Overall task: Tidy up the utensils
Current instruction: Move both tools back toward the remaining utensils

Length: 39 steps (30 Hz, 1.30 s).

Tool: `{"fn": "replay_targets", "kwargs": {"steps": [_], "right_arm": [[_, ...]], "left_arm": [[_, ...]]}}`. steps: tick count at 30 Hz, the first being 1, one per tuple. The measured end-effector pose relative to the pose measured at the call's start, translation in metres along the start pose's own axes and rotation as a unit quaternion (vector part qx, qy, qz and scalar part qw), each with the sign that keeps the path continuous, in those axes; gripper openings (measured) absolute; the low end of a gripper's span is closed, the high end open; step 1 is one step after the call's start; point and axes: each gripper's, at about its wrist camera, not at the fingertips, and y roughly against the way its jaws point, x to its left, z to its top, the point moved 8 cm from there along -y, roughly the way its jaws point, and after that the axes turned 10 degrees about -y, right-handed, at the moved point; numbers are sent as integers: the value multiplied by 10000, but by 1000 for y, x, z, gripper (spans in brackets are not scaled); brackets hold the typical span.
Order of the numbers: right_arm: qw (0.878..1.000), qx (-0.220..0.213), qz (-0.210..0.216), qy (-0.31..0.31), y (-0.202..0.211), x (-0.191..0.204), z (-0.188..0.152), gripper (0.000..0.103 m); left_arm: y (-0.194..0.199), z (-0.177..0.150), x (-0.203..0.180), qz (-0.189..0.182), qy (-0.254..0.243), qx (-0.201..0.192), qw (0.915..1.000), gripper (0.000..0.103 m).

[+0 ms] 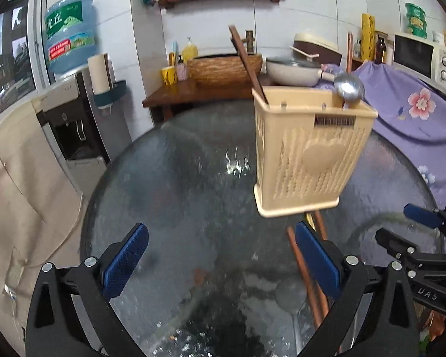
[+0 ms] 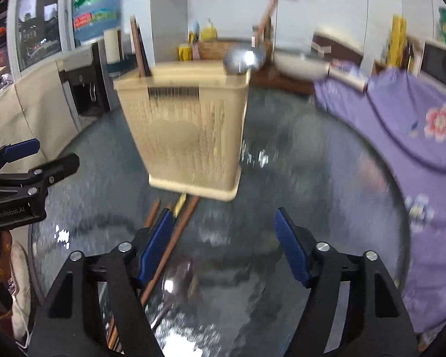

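Both claws, left claw (image 1: 221, 260) and right claw (image 2: 224, 248), gape empty; the loose chopsticks (image 2: 175, 238) look thin, stiff, slippery: pinch mid-shaft.

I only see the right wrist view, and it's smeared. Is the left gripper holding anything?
Observer: No. The left gripper is open with nothing in it.
Operator: Where is the holder from it?
Observer: The holder stands upright ahead and off to the right, roughly in line with the gripper's right finger.
Operator: And the loose chopsticks?
Observer: The chopsticks lie on the table, running from the holder's base back under that finger.
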Motion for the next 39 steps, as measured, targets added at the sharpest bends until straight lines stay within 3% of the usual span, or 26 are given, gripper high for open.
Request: {"fn": "replay_targets", "kwargs": {"steps": [7, 15, 28, 39], "right_arm": [[9992, 387, -49, 29, -6, 12, -46, 64], [9982, 545, -237, 44, -11, 14, -62, 64], [9975, 578, -386, 84, -22, 20, -62, 62], [9980, 566, -264, 15, -30, 25, -53, 51]], "left_arm": [[-5, -40, -8, -96, -161, 278, 9994, 97], [-4, -59, -1, 10, -50, 365, 9993, 89], [-8, -67, -10, 45, -44, 475, 9988, 88], [-7, -76, -20, -51, -213, 610, 9979, 88]]}}
